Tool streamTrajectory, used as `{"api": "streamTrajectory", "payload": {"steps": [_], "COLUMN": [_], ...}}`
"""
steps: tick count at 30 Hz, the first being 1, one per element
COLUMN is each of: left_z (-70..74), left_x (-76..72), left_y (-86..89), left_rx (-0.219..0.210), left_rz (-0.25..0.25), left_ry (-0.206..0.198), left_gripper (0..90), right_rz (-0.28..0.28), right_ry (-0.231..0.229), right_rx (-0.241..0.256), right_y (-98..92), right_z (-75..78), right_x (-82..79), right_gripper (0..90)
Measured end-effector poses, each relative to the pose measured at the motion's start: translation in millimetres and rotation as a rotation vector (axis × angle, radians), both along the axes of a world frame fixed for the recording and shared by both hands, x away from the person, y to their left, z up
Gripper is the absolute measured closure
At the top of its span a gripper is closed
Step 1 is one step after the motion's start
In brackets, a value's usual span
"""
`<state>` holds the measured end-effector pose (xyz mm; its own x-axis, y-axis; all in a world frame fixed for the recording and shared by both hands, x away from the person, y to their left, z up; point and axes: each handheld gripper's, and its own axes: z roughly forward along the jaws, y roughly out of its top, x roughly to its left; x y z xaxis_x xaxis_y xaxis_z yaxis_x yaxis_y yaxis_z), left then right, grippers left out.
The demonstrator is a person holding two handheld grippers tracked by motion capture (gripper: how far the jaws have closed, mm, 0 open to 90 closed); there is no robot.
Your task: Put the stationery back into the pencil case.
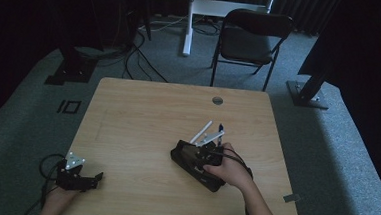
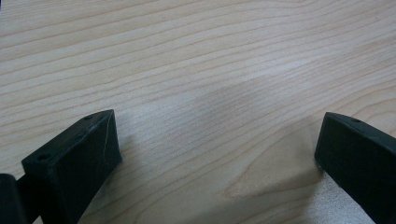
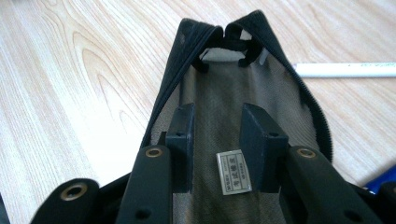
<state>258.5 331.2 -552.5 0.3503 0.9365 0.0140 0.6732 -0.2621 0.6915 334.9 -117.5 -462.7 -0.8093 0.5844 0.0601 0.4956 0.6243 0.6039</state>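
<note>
Near the table's right middle our right gripper sits with jaws partly apart inside the open black pencil case, pens just beyond, and could snag the lining, while our left gripper rests wide open, empty, near-left
</note>
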Motion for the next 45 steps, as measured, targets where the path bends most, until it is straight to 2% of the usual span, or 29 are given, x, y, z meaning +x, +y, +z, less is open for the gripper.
{"api": "streamTrajectory", "payload": {"steps": [4,12,15,21,30,40,42,45], "left_z": [0.0,0.1,0.0,0.0,0.0,0.0,0.0,0.0], "left_x": [0.1,0.1,0.1,0.1,0.0,0.0,0.0,0.0], "left_y": [0.1,0.2,0.1,0.1,0.0,0.0,0.0,0.0], "left_rx": [0.001,0.002,0.002,0.002,0.0,0.0,0.0,0.0], "left_rz": [-0.001,-0.001,-0.001,-0.001,0.0,0.0,0.0,0.0], "left_ry": [-0.001,0.0,-0.001,-0.001,0.0,0.0,0.0,0.0], "left_gripper": [0.1,0.1,0.1,0.1,0.1,0.1,0.1,0.1], "right_rz": [-0.006,-0.02,-0.058,-0.103,-0.178,-0.282,-0.308,-0.345], "right_ry": [-0.014,-0.051,-0.079,-0.097,-0.119,-0.139,-0.147,-0.139], "right_rx": [0.01,0.062,0.098,0.131,0.16,0.162,0.143,0.147], "right_y": [-1.9,-6.2,-11.6,-18.3,-27.2,-42.4,-45.7,-50.4], "right_z": [5.2,16.1,21.3,23.4,17.9,1.5,-2.4,-8.3], "right_x": [-0.5,-1.1,2.1,7.4,18.3,37.5,42.1,48.3], "right_gripper": [65.3,65.4,65.4,65.4,63.6,62.2,61.6,61.3]}}
